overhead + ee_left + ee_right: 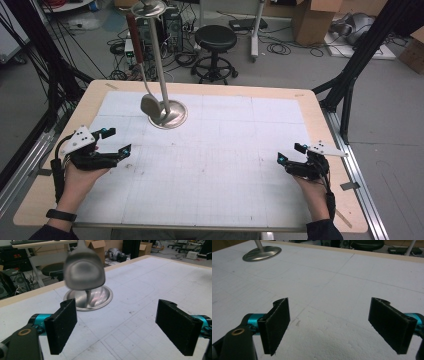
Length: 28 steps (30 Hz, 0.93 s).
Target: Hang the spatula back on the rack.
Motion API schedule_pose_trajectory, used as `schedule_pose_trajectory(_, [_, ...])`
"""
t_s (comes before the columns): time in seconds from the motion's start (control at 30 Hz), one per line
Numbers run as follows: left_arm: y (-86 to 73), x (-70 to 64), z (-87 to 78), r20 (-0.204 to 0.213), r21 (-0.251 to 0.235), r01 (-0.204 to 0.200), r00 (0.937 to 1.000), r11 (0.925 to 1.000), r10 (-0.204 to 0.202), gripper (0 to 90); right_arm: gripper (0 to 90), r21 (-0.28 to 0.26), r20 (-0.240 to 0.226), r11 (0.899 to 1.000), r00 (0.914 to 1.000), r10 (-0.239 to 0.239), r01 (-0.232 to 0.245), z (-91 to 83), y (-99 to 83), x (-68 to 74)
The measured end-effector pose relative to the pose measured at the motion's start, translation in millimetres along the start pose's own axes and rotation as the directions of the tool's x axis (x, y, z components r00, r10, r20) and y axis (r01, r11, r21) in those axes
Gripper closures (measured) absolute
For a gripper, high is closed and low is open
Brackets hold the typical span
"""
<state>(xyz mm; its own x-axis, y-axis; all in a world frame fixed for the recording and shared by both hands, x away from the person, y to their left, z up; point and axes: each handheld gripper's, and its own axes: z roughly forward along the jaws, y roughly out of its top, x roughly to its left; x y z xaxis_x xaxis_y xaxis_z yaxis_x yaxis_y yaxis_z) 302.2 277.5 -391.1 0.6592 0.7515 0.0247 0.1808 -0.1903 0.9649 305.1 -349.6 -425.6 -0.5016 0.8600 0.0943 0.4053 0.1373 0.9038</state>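
Your left gripper (118, 140), a black two-jaw tool with teal fittings and a grey three-cornered plate on top, rests at the left edge of the table with its jaws spread wide and nothing between them. In the left gripper view the same gripper (116, 326) shows both ribbed black pads well apart over bare surface. Your right gripper (290, 153), of the same build, sits near the right edge, likewise spread and empty; the right gripper view confirms the gap in that gripper (329, 325).

Ahead of your left gripper hangs a metal ladle with a reddish-brown handle (142, 70), suspended from the top of a silver metal stand with a round dished base (167, 112). The ladle's bowl hangs just above that base, seen blurred and close in the left gripper view (83, 270). The stand's base (262, 253) lies far off from your right gripper.

Both tools rest on a white gridded mat (215, 165) covering the light wooden table (320, 115). A black round stool (215, 45) stands on the floor beyond the far edge.
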Motion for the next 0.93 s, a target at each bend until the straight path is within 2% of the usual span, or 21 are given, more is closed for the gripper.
schedule_pose_trajectory(0.1, [-0.8,0.7,2.5,0.001,-0.004,0.015,0.9999,0.9999,-0.015,18.1,16.7,0.008,0.001,1.000,1.0000,-0.004,0.004,1.2,-0.7,-0.7])
schedule_pose_trajectory(0.27, [-1.8,-0.7,4.4,0.008,-0.003,0.012,0.9999,0.9999,-0.012,18.1,16.7,0.013,0.001,1.000,1.0000,-0.008,0.008,2.8,-1.4,-1.6])
schedule_pose_trajectory(0.93, [-5.9,-0.7,3.8,-0.008,0.005,0.013,0.9999,0.9999,-0.013,18.3,16.7,0.016,-0.001,1.000,1.0000,-0.006,0.006,4.2,-1.6,-1.9])
